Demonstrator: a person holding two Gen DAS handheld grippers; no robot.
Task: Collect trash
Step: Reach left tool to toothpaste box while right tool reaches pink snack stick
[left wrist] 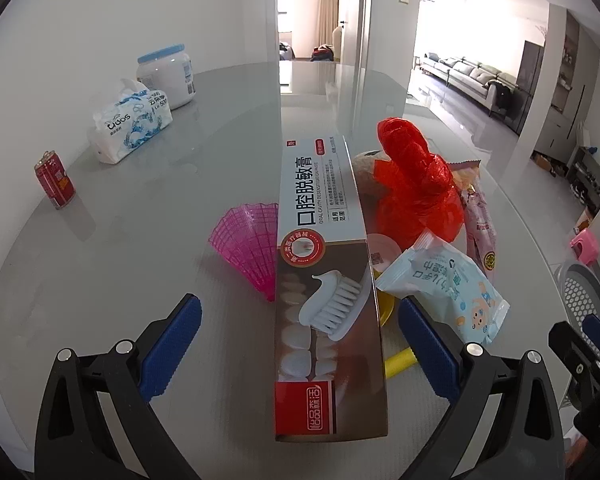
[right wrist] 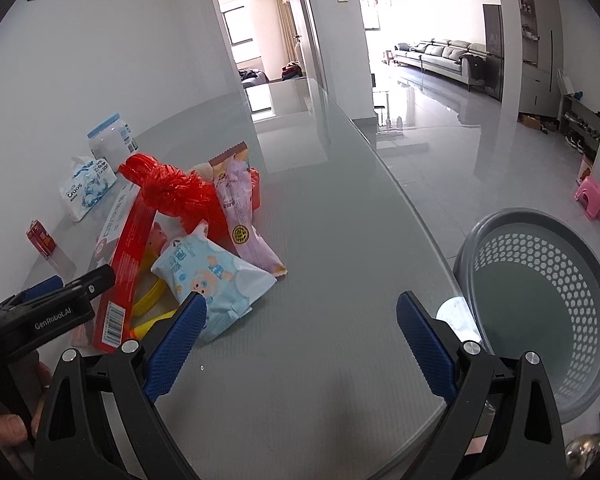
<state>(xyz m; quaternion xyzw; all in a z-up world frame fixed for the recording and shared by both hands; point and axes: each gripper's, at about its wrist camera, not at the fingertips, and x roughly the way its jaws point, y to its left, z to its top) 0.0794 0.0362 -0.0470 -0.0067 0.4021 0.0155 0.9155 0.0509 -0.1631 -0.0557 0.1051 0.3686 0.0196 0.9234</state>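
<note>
Both grippers wide open, holding nothing: left gripper (left wrist: 300, 320) straddles toothpaste box (left wrist: 324, 280); only right wrist view shows right gripper (right wrist: 300, 320) w/ grey perforated basket (right wrist: 540, 300) lower right.

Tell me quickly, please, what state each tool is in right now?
Left tool: open, straddling the toothpaste box, not clamped.
Right tool: open, holding nothing.

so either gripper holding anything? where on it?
Nothing held. Left gripper is open, straddling the toothpaste box without contact; right gripper is open over bare table.
</note>
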